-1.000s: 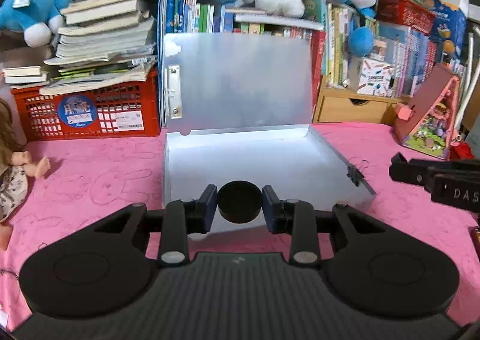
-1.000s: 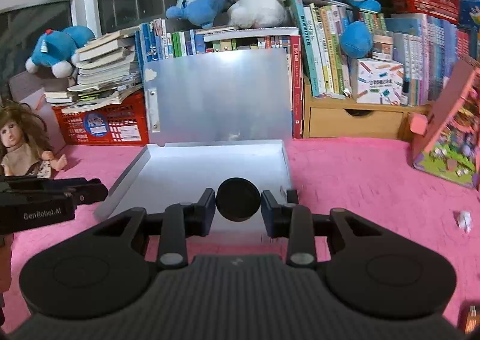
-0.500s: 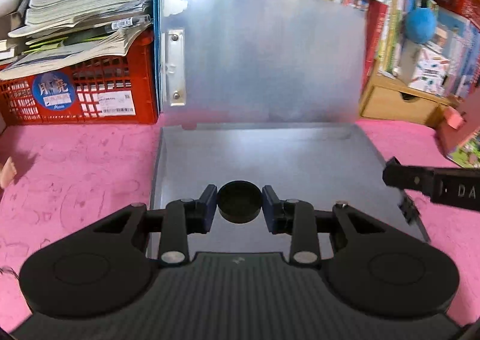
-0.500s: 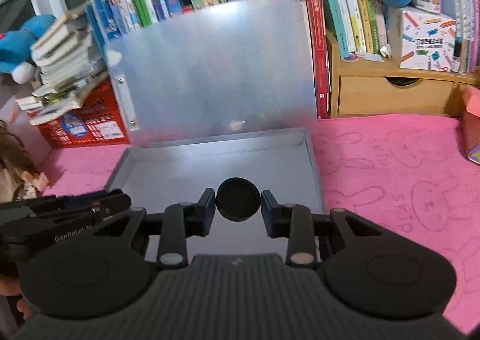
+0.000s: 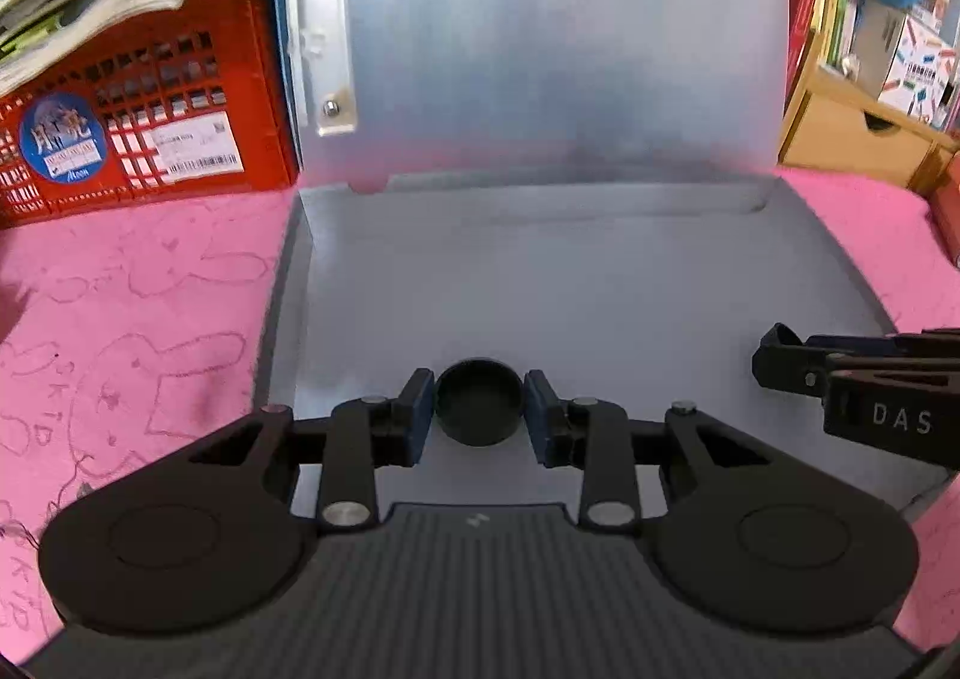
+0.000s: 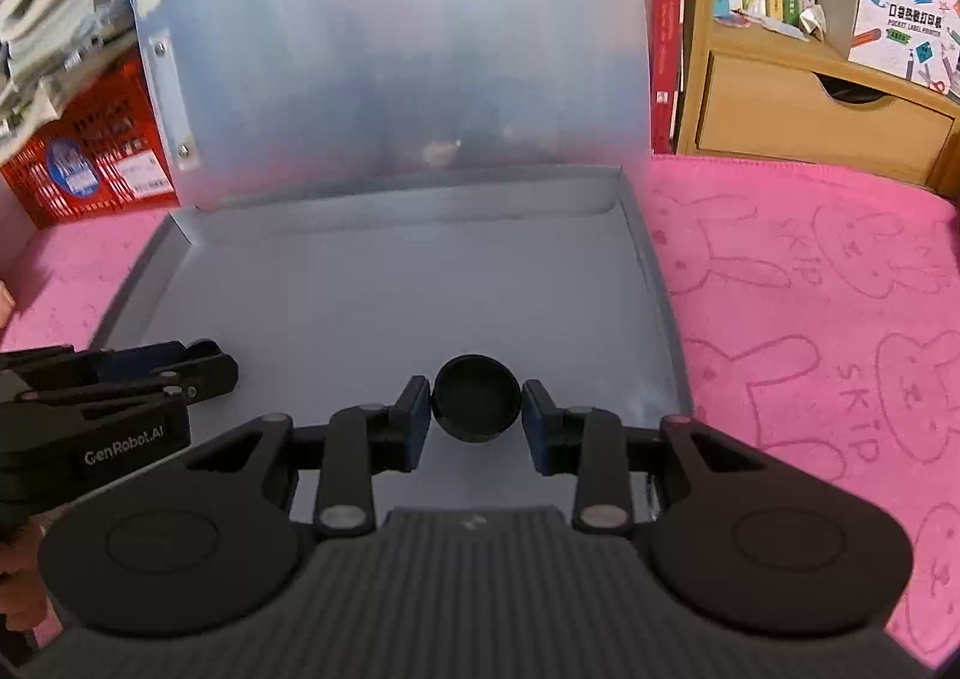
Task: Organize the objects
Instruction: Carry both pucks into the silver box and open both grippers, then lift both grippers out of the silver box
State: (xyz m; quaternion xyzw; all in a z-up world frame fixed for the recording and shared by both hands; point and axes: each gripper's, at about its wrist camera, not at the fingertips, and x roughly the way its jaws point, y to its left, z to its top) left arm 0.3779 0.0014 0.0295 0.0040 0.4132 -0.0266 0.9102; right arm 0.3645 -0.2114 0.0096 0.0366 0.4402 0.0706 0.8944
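An open grey flat box [image 5: 570,283] [image 6: 420,283] lies on the pink cloth, its translucent lid [image 5: 540,49] [image 6: 390,49] standing upright at the back. My left gripper [image 5: 479,409] hovers over the box's near left part, shut on a small black round cap [image 5: 479,400]. My right gripper [image 6: 477,409] hangs over the near right part, shut on a second black round cap [image 6: 477,397]. Each gripper shows in the other's view: the right gripper [image 5: 780,364] at the right edge, the left gripper [image 6: 204,367] at the left edge. The box floor is bare.
A pink rabbit-print cloth [image 6: 810,307] [image 5: 150,319] covers the table. A red crate [image 5: 150,127] under stacked books stands back left. A wooden drawer unit [image 6: 810,115] with books stands back right. Part of a person's hand [image 6: 18,589] shows at the lower left.
Both grippers have come forward and down over the box and tilted downward, each keeping its black cap. The box now fills the views; the plush toys have left the frame.
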